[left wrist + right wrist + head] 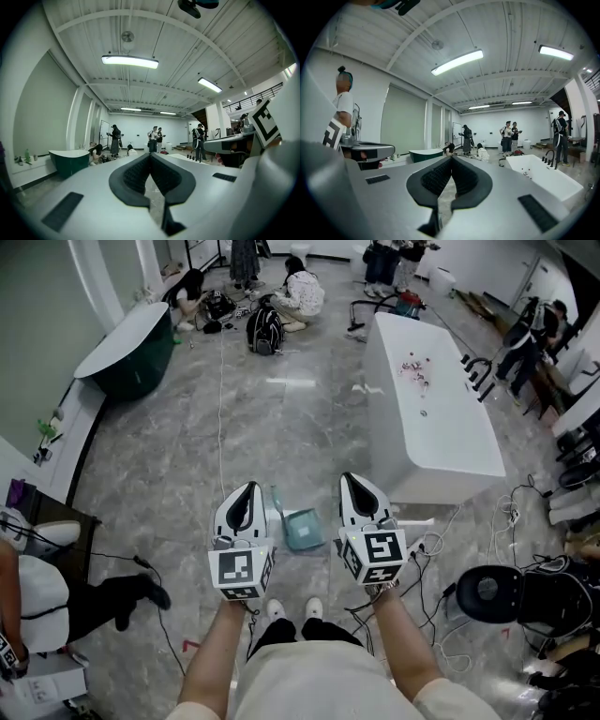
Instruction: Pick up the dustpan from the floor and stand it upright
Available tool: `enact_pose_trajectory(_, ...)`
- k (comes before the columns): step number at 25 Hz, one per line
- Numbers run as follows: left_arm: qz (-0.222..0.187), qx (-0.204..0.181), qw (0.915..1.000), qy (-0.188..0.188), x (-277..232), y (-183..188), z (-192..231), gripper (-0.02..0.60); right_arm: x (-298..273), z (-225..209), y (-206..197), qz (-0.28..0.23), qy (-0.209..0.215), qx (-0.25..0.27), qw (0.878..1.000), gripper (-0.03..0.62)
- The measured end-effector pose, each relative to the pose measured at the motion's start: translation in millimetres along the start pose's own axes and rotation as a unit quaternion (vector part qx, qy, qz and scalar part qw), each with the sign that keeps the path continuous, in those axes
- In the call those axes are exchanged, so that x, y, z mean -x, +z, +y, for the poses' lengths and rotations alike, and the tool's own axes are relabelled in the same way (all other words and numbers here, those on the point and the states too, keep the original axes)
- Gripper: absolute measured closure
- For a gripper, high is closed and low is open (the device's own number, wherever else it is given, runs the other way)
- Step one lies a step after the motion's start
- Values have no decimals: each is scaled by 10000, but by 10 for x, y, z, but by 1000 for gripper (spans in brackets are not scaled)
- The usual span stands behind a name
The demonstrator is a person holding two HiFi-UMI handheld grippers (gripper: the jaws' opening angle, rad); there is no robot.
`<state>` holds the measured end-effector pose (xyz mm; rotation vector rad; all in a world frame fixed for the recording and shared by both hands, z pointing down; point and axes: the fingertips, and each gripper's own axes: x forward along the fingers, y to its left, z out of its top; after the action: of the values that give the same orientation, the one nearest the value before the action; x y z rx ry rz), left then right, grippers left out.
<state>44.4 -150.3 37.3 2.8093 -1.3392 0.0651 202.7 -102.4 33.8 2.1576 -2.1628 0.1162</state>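
Observation:
A teal dustpan [303, 529] lies on the grey marble floor just ahead of the person's feet, its thin handle [277, 499] pointing away. In the head view it shows between the two grippers, which are held level well above the floor. My left gripper [248, 489] is to its left and my right gripper [353, 482] to its right; neither touches it. In the left gripper view the left gripper [150, 158] has its jaws together with nothing between them. The right gripper [451, 160] in its own view is likewise shut and empty. Neither gripper view shows the dustpan.
A white bathtub [441, 442] stands close on the right, a dark green tub [127, 357] far left. Cables [439, 559] and a black round stool [489, 592] lie at right. A seated person's legs [103, 601] are at left. Several people stand or crouch far back.

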Motion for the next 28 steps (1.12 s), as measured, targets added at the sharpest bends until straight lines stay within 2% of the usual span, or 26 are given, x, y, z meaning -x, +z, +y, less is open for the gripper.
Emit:
enact_pose_trajectory(10,45,71,10000,31,154,-111,306,572,-101,395,-42,55,34,94,9999,579)
enact_pose_trajectory(18,66,58,10000,22,141,-122,294,572,-63,376,-23,12,-47,96,9999,579)
enact_pose_trajectory(28,37,17,9999,-130,57,-54,69,572,42,263,-33,10,-105,64,9999,579)
